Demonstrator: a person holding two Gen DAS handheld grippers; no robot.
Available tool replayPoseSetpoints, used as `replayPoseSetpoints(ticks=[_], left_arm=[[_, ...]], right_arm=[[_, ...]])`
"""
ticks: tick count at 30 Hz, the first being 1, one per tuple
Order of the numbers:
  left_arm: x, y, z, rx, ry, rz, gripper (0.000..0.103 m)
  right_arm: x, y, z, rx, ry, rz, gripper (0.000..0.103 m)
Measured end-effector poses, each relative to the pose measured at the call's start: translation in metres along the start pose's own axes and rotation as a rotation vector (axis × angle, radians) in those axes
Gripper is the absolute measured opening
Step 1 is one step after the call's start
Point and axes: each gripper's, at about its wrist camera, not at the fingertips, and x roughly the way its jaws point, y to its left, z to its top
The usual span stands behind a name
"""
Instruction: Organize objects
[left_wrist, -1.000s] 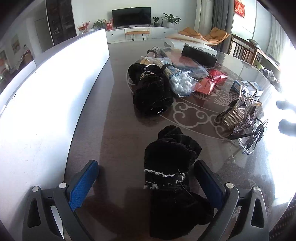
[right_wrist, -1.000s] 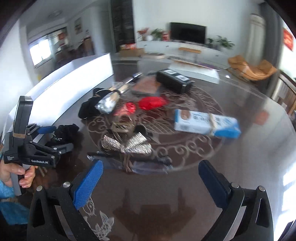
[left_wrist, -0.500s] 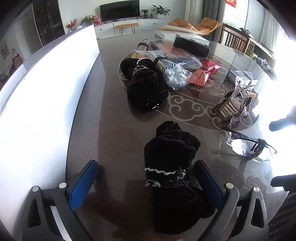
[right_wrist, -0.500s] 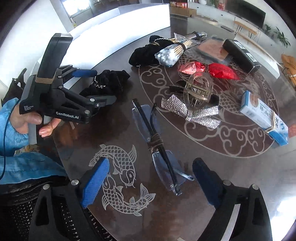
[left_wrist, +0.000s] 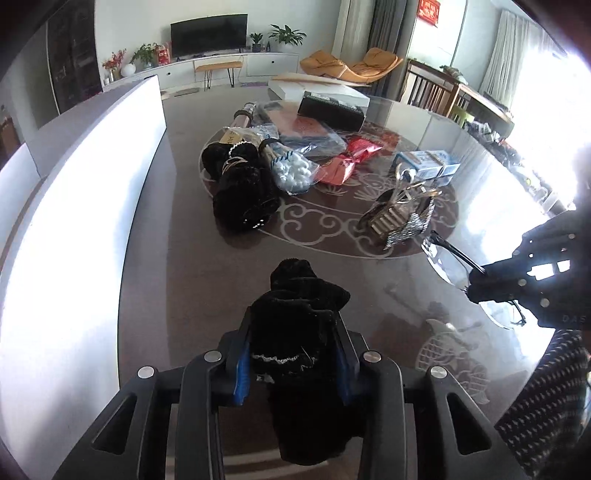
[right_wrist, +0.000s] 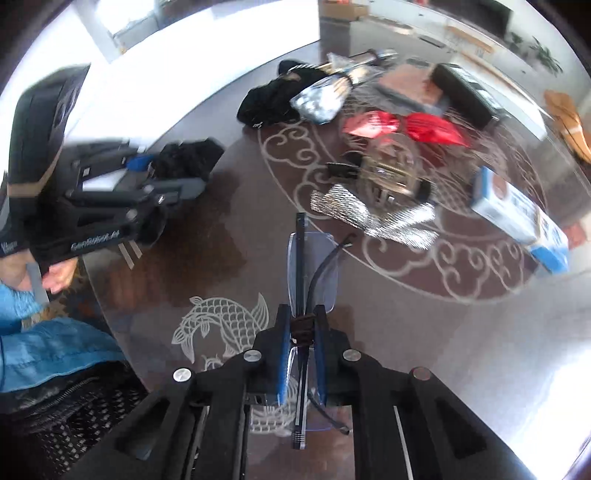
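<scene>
A black fuzzy glove (left_wrist: 299, 295) with a thin white trim sits between the blue pads of my left gripper (left_wrist: 293, 325). The jaws are closing and the pads press its sides; its cuff hangs below the fingers. In the right wrist view the same left gripper (right_wrist: 177, 173) shows at the left, a hand holding it, with the glove (right_wrist: 188, 157) at its tip. My right gripper (right_wrist: 302, 314) is shut on the bridge of folded rimless glasses (right_wrist: 312, 266), just above the dark glass table (right_wrist: 369, 369). The left wrist view shows the glasses (left_wrist: 447, 262) held at the far right.
On the table's patterned centre lie a second black fuzzy glove (left_wrist: 243, 192), a bag of cotton swabs (left_wrist: 293, 171), red packets (left_wrist: 347, 158), a blue-white box (left_wrist: 424, 162), a claw clip on a glitter bow (left_wrist: 402, 214) and a black box (left_wrist: 330, 109). A white wall (left_wrist: 74, 221) borders the left.
Both grippers went from wide open to closed. The left one took hold of the black glove and rose a little. The right one tipped down over the glasses and gripped them.
</scene>
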Motion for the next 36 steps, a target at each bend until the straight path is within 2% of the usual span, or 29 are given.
replayPoseSetpoints(ticks=[3, 6, 9, 11, 13, 16, 19, 20, 21, 22, 23, 24, 27, 31, 33, 36], left_arm=[[-0.042, 0.008, 0.005, -0.044, -0.058, -0.069, 0.035], [-0.096, 0.029, 0.015, -0.062, -0.150, -0.060, 0.035], [-0.138, 0.068, 0.027, -0.089, -0.212, 0.025, 0.036], [-0.152, 0.102, 0.030, -0.116, -0.225, 0.109, 0.036], [-0.155, 0.140, 0.030, -0.151, -0.194, 0.207, 0.036], [-0.151, 0.194, 0.019, -0.224, -0.135, 0.311, 0.036], [-0.141, 0.239, 0.000, -0.310, -0.048, 0.412, 0.041], [-0.138, 0.249, -0.005, -0.336, -0.018, 0.442, 0.049], [-0.136, 0.259, -0.012, -0.371, 0.006, 0.476, 0.056], [-0.135, 0.266, -0.017, -0.398, 0.011, 0.493, 0.069], [-0.134, 0.270, -0.022, -0.416, 0.009, 0.497, 0.074], [-0.134, 0.271, -0.026, -0.426, 0.004, 0.492, 0.074], [-0.130, 0.266, -0.031, -0.420, -0.007, 0.485, 0.075], [-0.125, 0.248, -0.027, -0.403, -0.038, 0.499, 0.075], [-0.130, 0.234, -0.022, -0.370, -0.065, 0.515, 0.075], [-0.137, 0.205, -0.012, -0.322, -0.126, 0.462, 0.075]], right_arm=[[-0.028, -0.007, 0.002, 0.132, -0.096, 0.037, 0.012], [-0.059, 0.012, 0.019, 0.177, -0.223, 0.128, 0.012], [-0.079, 0.050, 0.054, 0.155, -0.315, 0.231, 0.012], [-0.081, 0.081, 0.084, 0.127, -0.332, 0.272, 0.012], [-0.075, 0.118, 0.122, 0.102, -0.338, 0.331, 0.012], [-0.065, 0.173, 0.165, 0.072, -0.337, 0.389, 0.012], [-0.039, 0.220, 0.197, 0.049, -0.294, 0.435, 0.013], [-0.025, 0.235, 0.205, 0.042, -0.259, 0.428, 0.014], [-0.009, 0.246, 0.208, 0.034, -0.216, 0.411, 0.020], [0.008, 0.253, 0.212, 0.024, -0.170, 0.392, 0.036], [0.020, 0.258, 0.213, 0.014, -0.140, 0.369, 0.046], [0.029, 0.259, 0.211, 0.001, -0.136, 0.339, 0.060], [0.022, 0.251, 0.196, -0.035, -0.202, 0.263, 0.070], [-0.009, 0.209, 0.172, 0.016, -0.317, 0.192, 0.079], [-0.023, 0.188, 0.155, 0.045, -0.379, 0.128, 0.085], [-0.036, 0.149, 0.118, 0.089, -0.447, 0.012, 0.086]])
